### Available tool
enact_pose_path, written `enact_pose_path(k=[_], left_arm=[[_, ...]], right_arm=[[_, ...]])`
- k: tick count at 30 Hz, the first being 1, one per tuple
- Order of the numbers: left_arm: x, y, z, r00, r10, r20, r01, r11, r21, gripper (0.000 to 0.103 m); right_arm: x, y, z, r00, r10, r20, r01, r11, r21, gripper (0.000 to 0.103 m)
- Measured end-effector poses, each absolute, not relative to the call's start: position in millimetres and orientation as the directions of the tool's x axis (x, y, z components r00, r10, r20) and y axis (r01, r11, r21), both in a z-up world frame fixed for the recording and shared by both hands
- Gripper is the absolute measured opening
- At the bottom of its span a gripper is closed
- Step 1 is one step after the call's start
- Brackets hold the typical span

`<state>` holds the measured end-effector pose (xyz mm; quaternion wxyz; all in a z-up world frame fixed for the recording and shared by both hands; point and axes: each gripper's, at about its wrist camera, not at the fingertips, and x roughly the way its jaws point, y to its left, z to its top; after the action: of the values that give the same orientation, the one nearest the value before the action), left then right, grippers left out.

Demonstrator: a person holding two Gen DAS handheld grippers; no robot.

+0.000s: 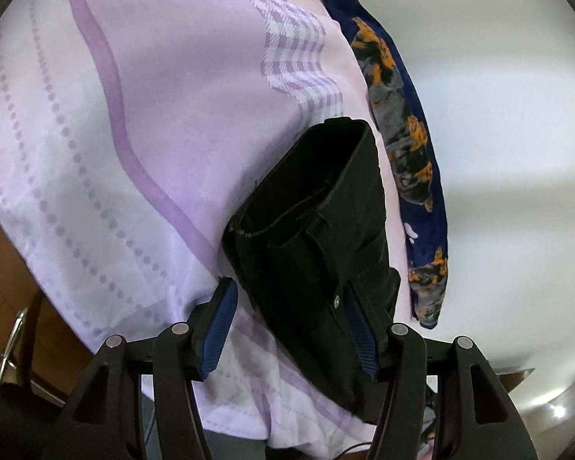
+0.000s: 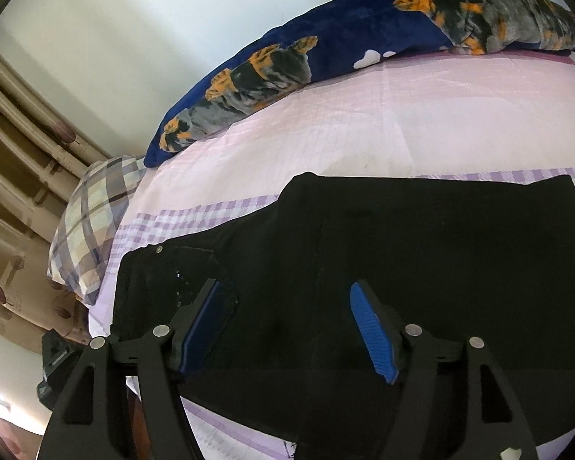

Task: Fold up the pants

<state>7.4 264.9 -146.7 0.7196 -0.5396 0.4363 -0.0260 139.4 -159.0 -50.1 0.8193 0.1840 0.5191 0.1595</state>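
Black pants (image 1: 326, 191) lie folded into a compact stack on a lilac bed sheet (image 1: 134, 134). In the left wrist view my left gripper (image 1: 289, 285) hovers at the near end of the stack. Its blue pads (image 1: 220, 322) stand apart, the cloth lies between them and neither pad presses on it. The right wrist view shows the same pants (image 2: 421, 230) spread wide across the sheet (image 2: 364, 122), a waistband rivet at the left. My right gripper (image 2: 286, 285) is open just above the dark fabric, holding nothing.
A navy blanket (image 2: 326, 50) with orange and grey patches lies along the white wall behind the pants. A plaid pillow (image 2: 92, 214) sits at the bed's left end, a beige curtain (image 2: 15, 153) beyond it. The bed's edge drops to brown flooring (image 1: 4, 268).
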Motion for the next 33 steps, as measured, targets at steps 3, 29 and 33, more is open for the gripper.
enact_pose_path(k=[3, 29, 33], left_arm=[[10.1, 264.9, -151.1, 0.633, -0.511, -0.582, -0.423, 0.401, -0.813, 0.058], [74.0, 66.4, 8.8, 0.606, -0.558, -0.567, 0.209, 0.799, -0.563, 0.025], [82.7, 3.1, 1.2, 0.512, -0.61, -0.604, 0.324, 0.789, -0.522, 0.025]], right_arm=[[138.2, -155.4, -48.6, 0.409, 0.452, -0.793, -0.074, 0.882, 0.465, 0.067], [109.0, -281.1, -11.0, 0.555, 0.333, -0.763, 0.108, 0.88, 0.462, 0.067], [101.6, -311.1, -6.3, 0.58, 0.305, -0.756, 0.14, 0.876, 0.461, 0.067]])
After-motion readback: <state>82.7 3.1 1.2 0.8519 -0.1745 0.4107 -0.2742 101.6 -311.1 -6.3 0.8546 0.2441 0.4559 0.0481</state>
